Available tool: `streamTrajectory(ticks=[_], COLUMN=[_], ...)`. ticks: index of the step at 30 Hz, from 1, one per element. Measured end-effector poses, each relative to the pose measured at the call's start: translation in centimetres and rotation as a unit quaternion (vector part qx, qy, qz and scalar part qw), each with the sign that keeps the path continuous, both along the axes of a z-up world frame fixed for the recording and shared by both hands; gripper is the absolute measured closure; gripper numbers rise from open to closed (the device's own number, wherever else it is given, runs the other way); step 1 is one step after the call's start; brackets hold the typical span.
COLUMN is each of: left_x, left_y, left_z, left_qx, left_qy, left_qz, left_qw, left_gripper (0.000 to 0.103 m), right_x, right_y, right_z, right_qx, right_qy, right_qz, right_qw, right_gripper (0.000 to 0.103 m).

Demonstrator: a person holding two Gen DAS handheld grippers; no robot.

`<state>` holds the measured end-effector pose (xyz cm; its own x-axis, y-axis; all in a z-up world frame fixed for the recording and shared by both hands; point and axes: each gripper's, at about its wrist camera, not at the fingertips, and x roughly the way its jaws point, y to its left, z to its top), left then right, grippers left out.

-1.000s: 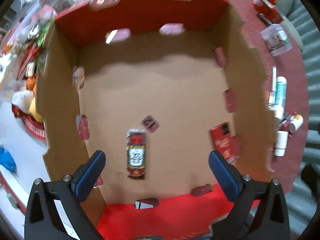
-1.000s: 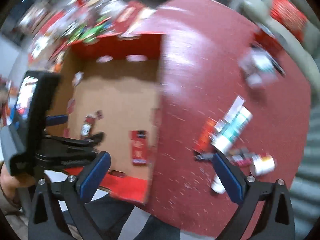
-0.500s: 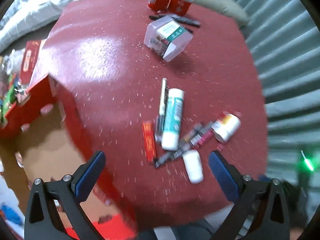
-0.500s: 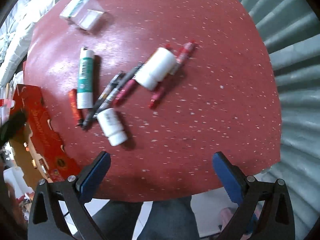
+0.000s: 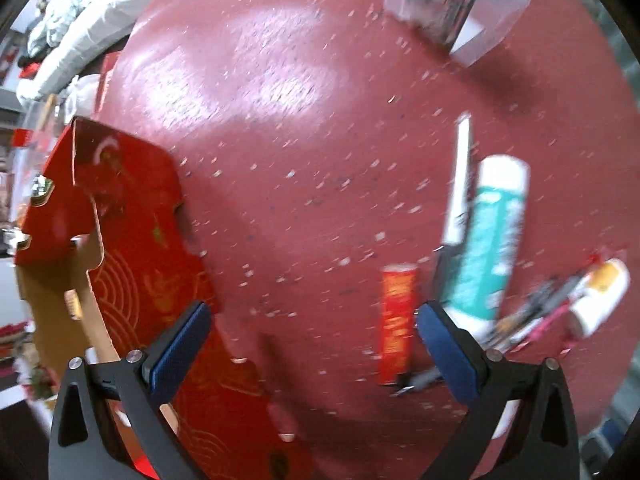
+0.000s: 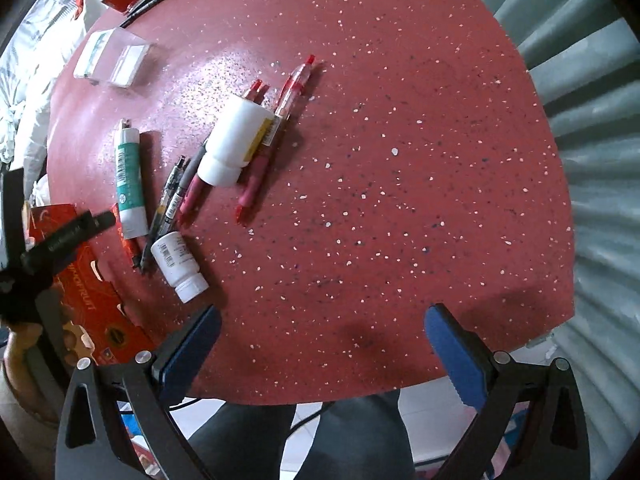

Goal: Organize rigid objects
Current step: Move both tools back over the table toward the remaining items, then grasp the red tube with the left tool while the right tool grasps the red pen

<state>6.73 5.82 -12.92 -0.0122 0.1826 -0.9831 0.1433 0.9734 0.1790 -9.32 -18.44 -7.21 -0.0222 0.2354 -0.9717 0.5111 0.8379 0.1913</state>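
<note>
Left wrist view — claw: your left gripper (image 5: 308, 330) is spread wide with nothing between its blue pads, hovering low over the speckled red round table (image 5: 280, 128).
Left wrist view — box: the red-printed cardboard box with notched walls (image 5: 132, 264) sits at your left, touching the table's edge; its inside is hidden from this angle, so you can't read what it holds.
Left wrist view — nearest target: the slim red printed stick-shaped packet (image 5: 396, 320) lies flat just inside your right-hand pad.
Left wrist view — neighbours: a white-and-teal tube (image 5: 490, 240) and a thin white pen (image 5: 458, 184) lie side by side just beyond it; blur smears the pens further right.
Left wrist view — far item: a clear plastic case with printed cards inside (image 5: 452, 4) is well apart, at the far rim.

Right wrist view — claw: your right gripper (image 6: 320, 348) is also wide open and empty, hanging over bare table at the near edge.
Right wrist view — clutter: a large white plastic bottle with a yellow label (image 6: 236, 140) lies across red gel pens (image 6: 256, 176); a small white pill bottle (image 6: 178, 264) lies near the box, beside dark pens (image 6: 168, 200).
Right wrist view — progress: judging by the pile, most of it is left on the table, so sorting looks far from finished.
Right wrist view — next: probably the left claw closes on that red packet, and it looks well placed.
</note>
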Motion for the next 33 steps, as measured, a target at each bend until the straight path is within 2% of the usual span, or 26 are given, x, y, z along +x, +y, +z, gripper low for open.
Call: streamTrajectory(ticks=[4,10,12,14,18,21,25,29,33], left_x=[-1.1,-1.5,-1.3,-1.1,-1.3,-1.8,-3.0,-4.2,-5.1], left_y=[-0.7,-0.8,0.1,0.6,0.0,-0.2,-0.4,-1.0,-1.0], left_z=[-1.5,-1.6,-1.8,-2.0,-2.5,-2.6,-2.5,-2.4,-2.1], left_qx=[0.008,0.018,0.026,0.022,-0.011,-0.011,-0.012,-0.013,-0.013], left_qy=[0.017,-0.004,-0.001,0.010,0.027,0.007,-0.021,-0.032,-0.024], left_qz=[-0.024,-0.049,-0.040,-0.029,-0.013,-0.024,-0.042,-0.044,-0.030], left_qw=[0.9995,0.9987,0.9989,0.9993,0.9995,0.9996,0.9988,0.9984,0.9992], left_gripper=[0.000,0.000,0.000,0.000,0.000,0.000,0.000,0.000,0.000], right_x=[0.6,1.3,1.6,1.8,2.0,2.2,3.0,4.7,5.9], right_y=[0.3,1.5,2.3,2.6,2.9,2.7,1.4,0.1,-1.2], right_z=[-0.5,-0.5,-0.7,-0.7,-0.7,-0.6,-0.9,-2.8,-4.1], right_qx=[0.011,0.014,0.013,0.012,0.010,0.008,-0.008,-0.022,-0.081], right_qy=[-0.004,-0.003,-0.002,-0.002,-0.003,-0.006,-0.017,0.002,0.028], right_qz=[0.008,0.012,0.012,0.012,0.016,0.014,-0.011,-0.051,-0.075], right_qw=[1.000,1.000,1.000,1.000,1.000,1.000,1.000,0.998,0.993], right_gripper=[0.001,0.001,0.001,0.001,0.001,0.001,0.001,0.001,0.001])
